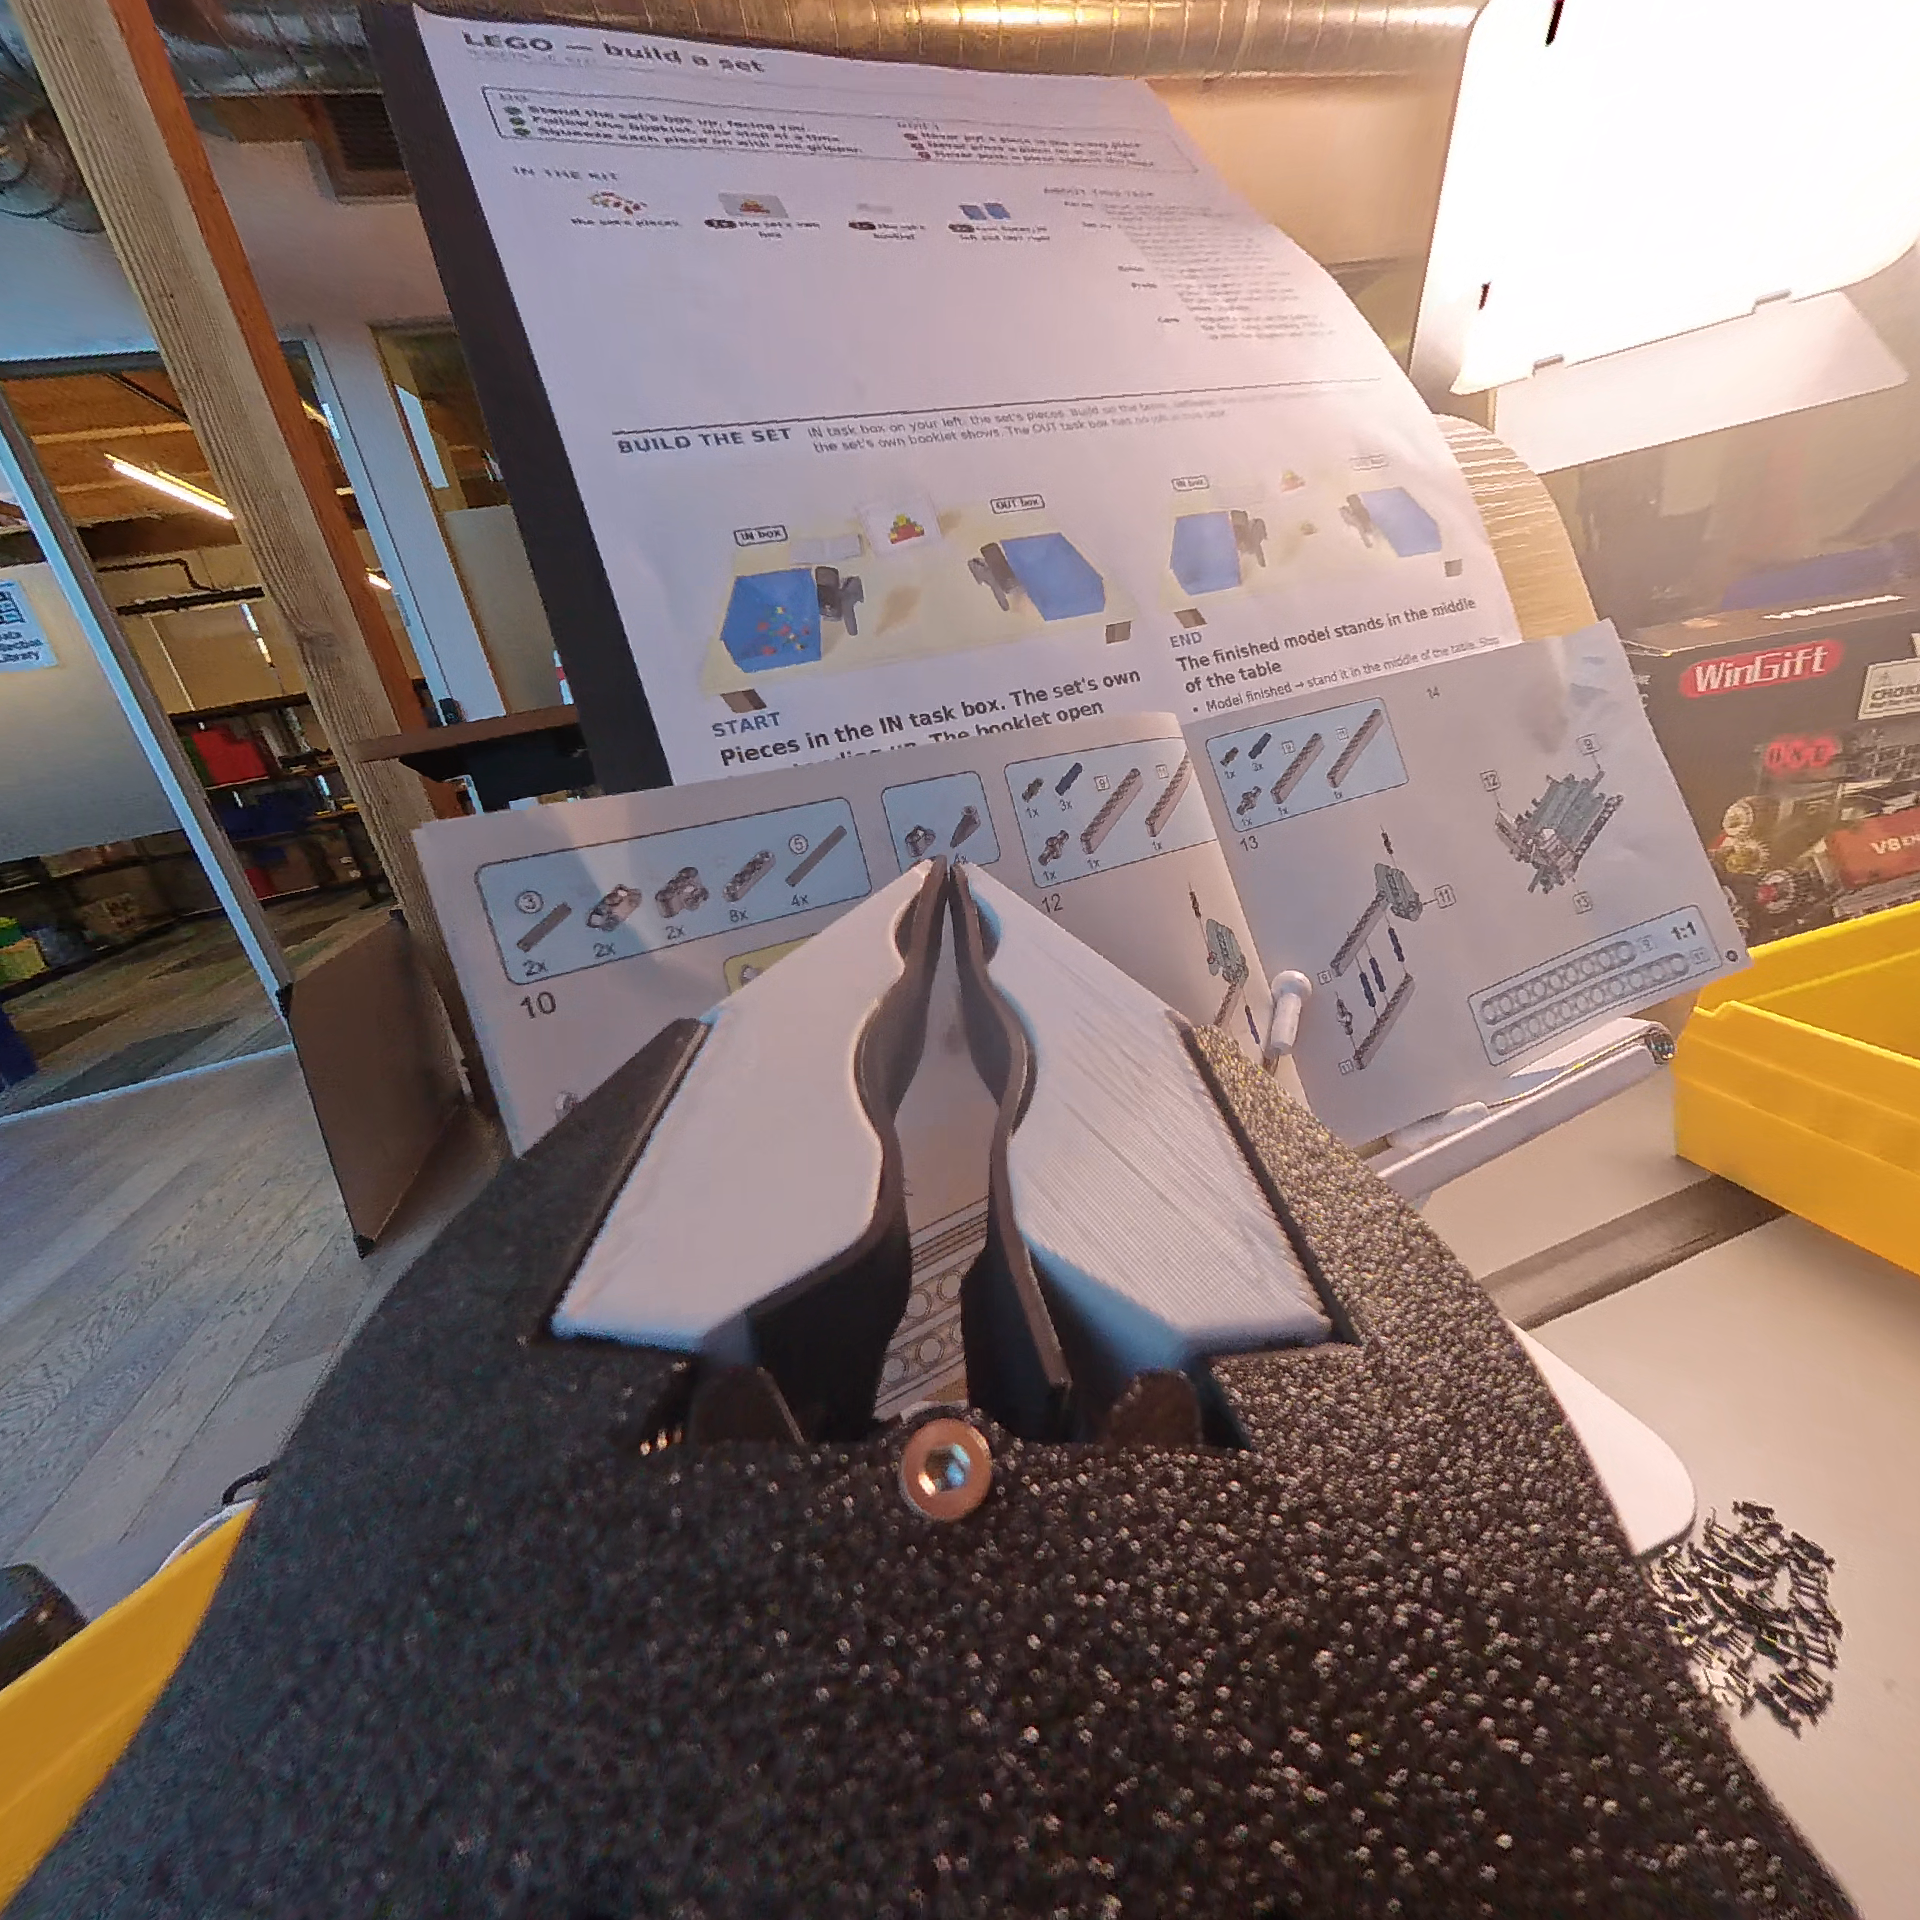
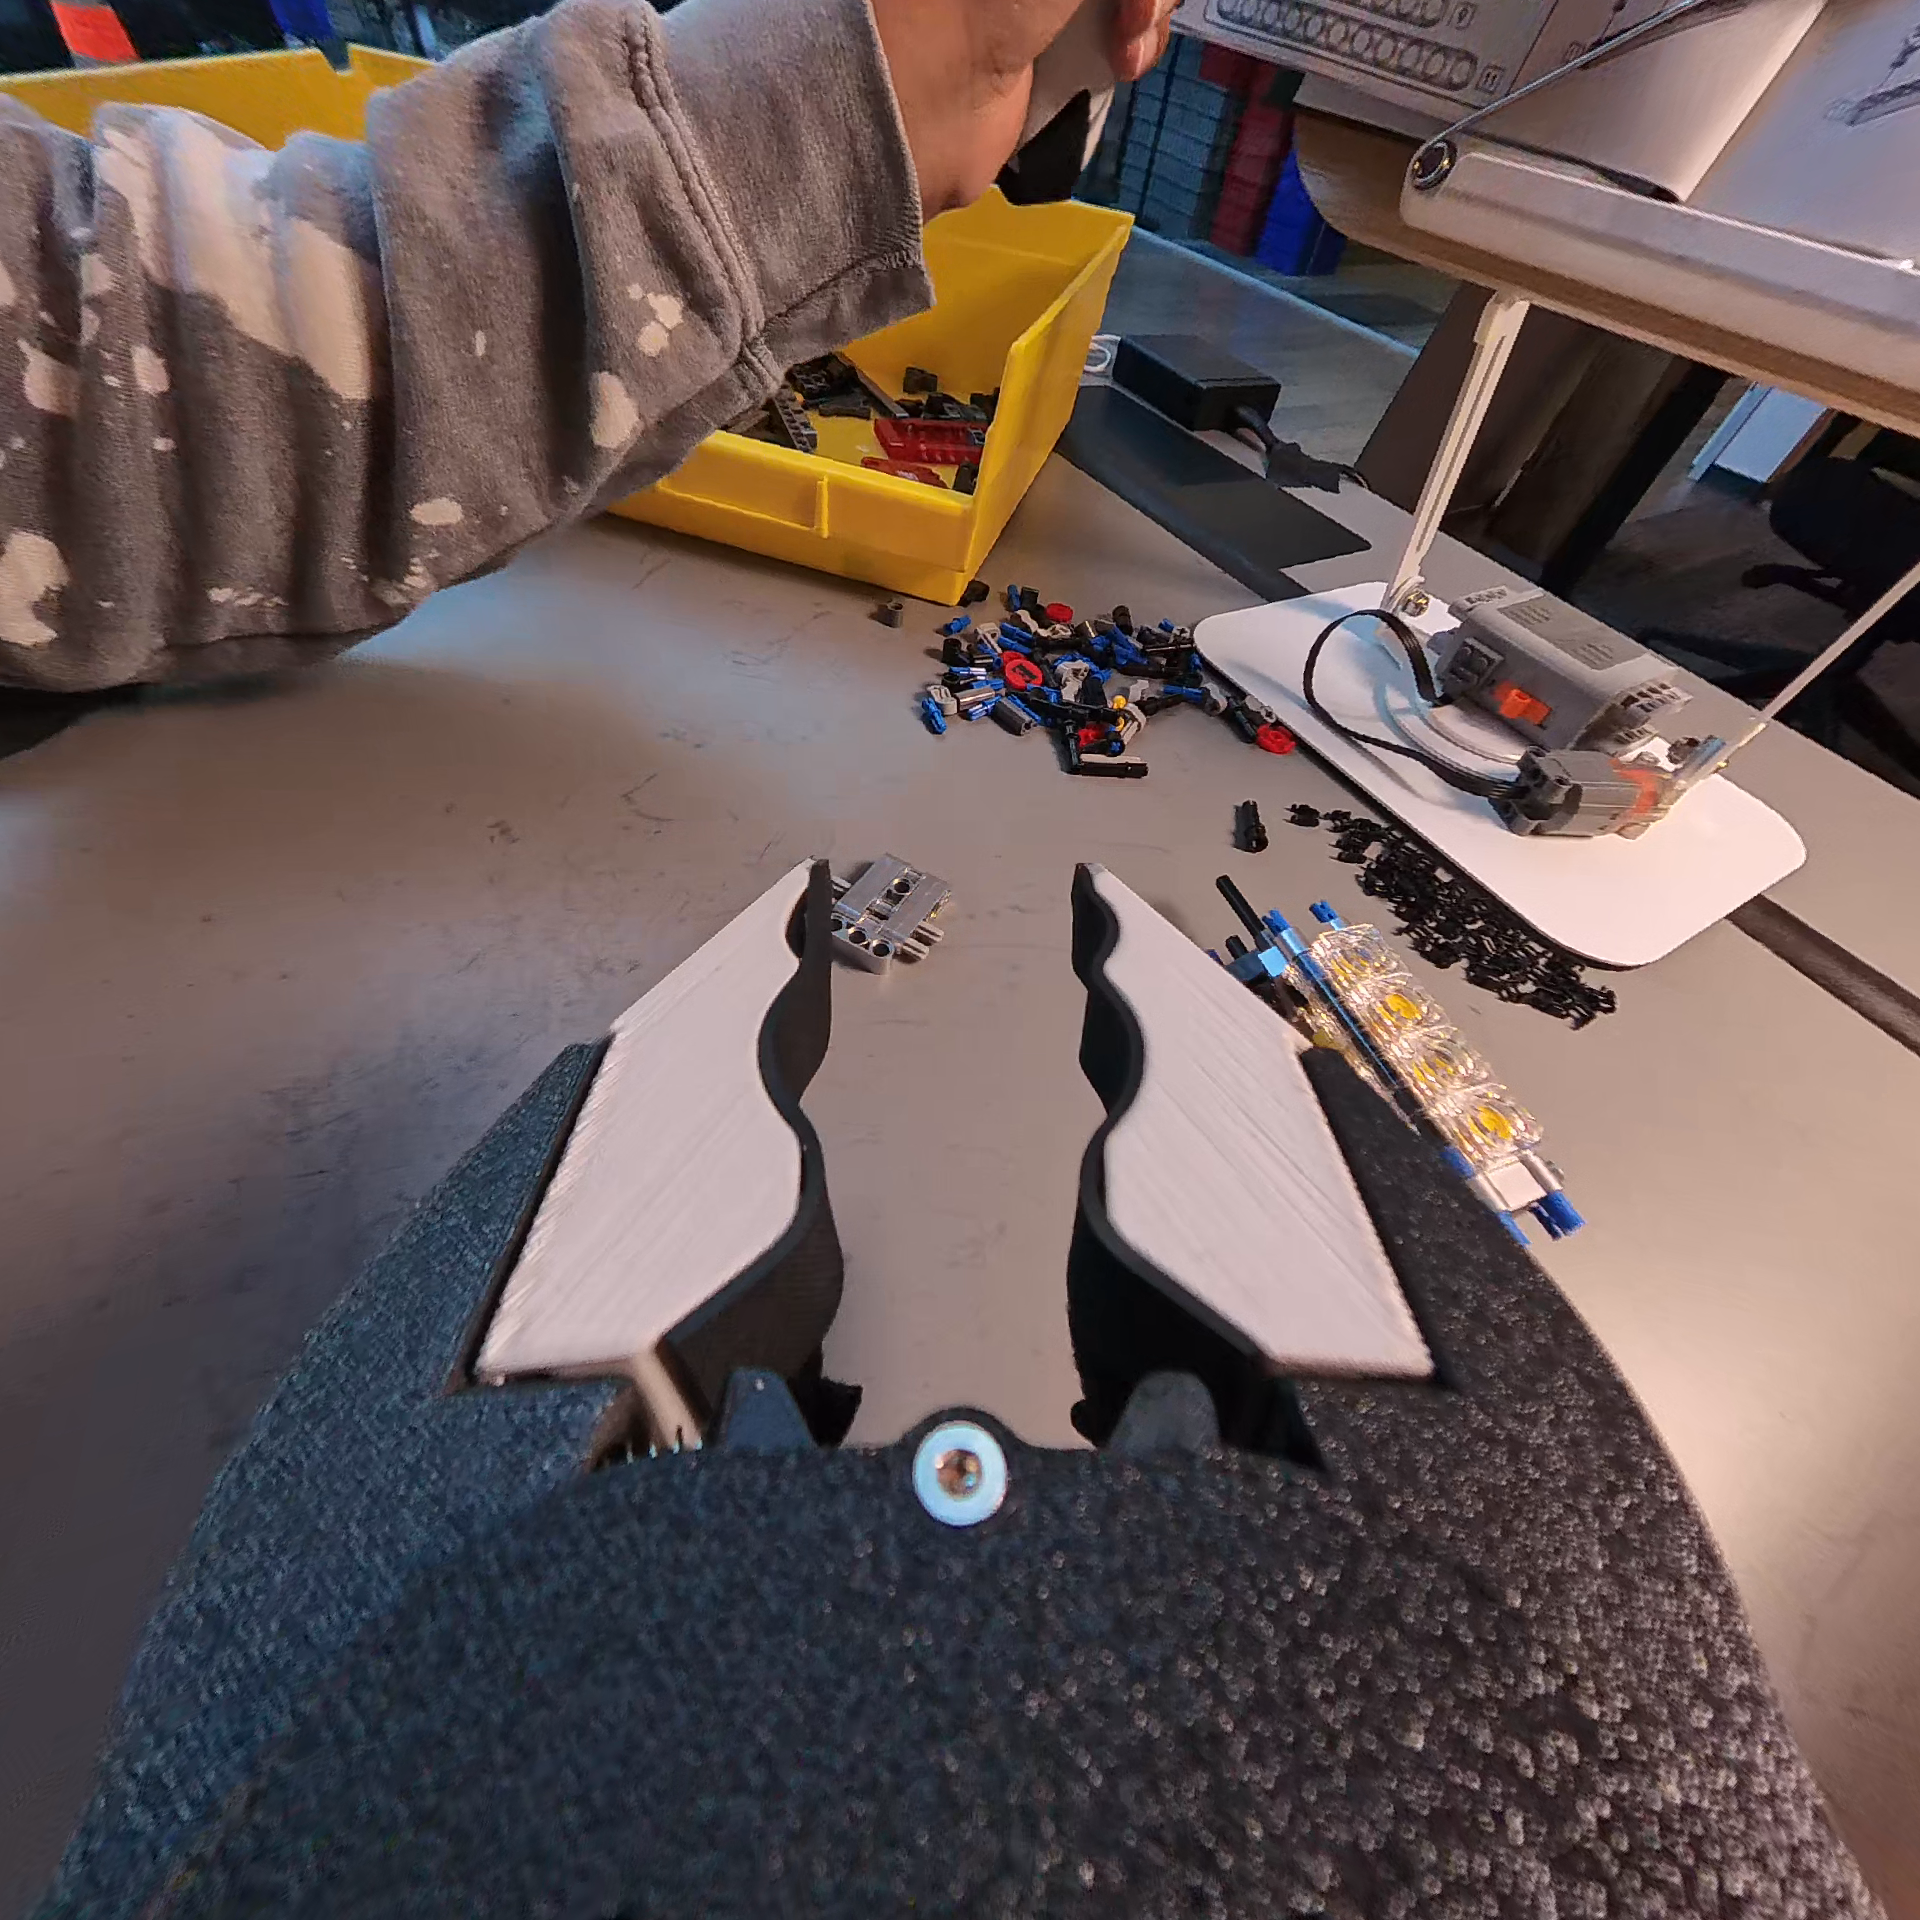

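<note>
My left gripper (image 1: 948, 873) is shut, raised off the table, with its tips against the left page of an open building booklet (image 1: 665, 914) on a white stand. I see nothing pinched between the tips. My right gripper (image 2: 951, 873) is open and empty, low over the grey table (image 2: 416, 935). A small grey studded block (image 2: 890, 914) lies just by its left fingertip. A long clear-and-yellow assembly with blue pins (image 2: 1403, 1029) lies beside its right finger. A grey-sleeved arm (image 2: 364, 343) reaches across toward the booklet.
A printed instruction sheet (image 1: 935, 364) stands behind the booklet. A yellow bin with parts (image 2: 935, 436), a pile of small mixed parts (image 2: 1081, 675) and a pile of black pins (image 2: 1455, 914) lie ahead. The white stand base (image 2: 1558, 883) carries a grey motor (image 2: 1548, 665). Another yellow bin (image 1: 1808, 1091) sits right. Across from one pair of fingers to the other is roughly 35 cm. From the right gripper's tips to the small grey studded block (image 2: 890, 914) is close to 8 cm.
</note>
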`<state>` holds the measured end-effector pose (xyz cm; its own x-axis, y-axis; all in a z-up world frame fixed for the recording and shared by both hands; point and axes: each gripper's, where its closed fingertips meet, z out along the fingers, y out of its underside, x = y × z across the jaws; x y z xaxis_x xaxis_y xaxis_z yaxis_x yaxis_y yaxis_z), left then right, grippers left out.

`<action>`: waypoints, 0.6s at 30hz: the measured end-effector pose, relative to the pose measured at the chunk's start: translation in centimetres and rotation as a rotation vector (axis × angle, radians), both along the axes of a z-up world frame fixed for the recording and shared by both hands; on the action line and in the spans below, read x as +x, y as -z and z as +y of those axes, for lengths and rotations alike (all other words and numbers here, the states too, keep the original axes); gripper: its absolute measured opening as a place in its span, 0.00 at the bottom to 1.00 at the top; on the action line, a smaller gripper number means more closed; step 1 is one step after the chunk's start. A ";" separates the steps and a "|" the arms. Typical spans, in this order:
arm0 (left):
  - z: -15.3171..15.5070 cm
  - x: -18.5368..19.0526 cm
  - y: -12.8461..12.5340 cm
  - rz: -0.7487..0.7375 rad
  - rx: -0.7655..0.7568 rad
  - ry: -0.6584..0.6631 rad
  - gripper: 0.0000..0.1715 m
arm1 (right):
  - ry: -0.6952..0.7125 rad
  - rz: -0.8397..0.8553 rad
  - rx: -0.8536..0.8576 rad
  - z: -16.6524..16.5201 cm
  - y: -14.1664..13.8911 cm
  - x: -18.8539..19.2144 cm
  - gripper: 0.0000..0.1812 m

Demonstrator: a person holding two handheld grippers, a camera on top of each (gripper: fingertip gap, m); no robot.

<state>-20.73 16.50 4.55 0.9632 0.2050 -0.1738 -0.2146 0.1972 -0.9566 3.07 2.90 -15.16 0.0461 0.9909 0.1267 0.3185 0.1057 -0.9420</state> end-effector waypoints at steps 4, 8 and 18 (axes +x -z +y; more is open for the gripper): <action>0.6 -0.4 0.2 0.000 -0.011 -0.015 0.00 | -0.008 -0.010 0.009 -0.2 0.2 -0.1 0.25; 0.8 -0.6 0.2 -0.005 -0.014 -0.016 0.00 | -0.010 -0.013 0.011 -0.3 0.2 -0.1 0.25; 1.0 -0.7 0.6 -0.002 -0.039 -0.015 0.00 | -0.015 -0.024 0.022 -0.4 0.4 -0.2 0.25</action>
<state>-21.39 17.45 3.96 0.9604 0.2125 -0.1800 -0.2152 0.1563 -0.9640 2.91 2.46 -15.56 0.0279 0.9884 0.1495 0.3392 0.1313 -0.9315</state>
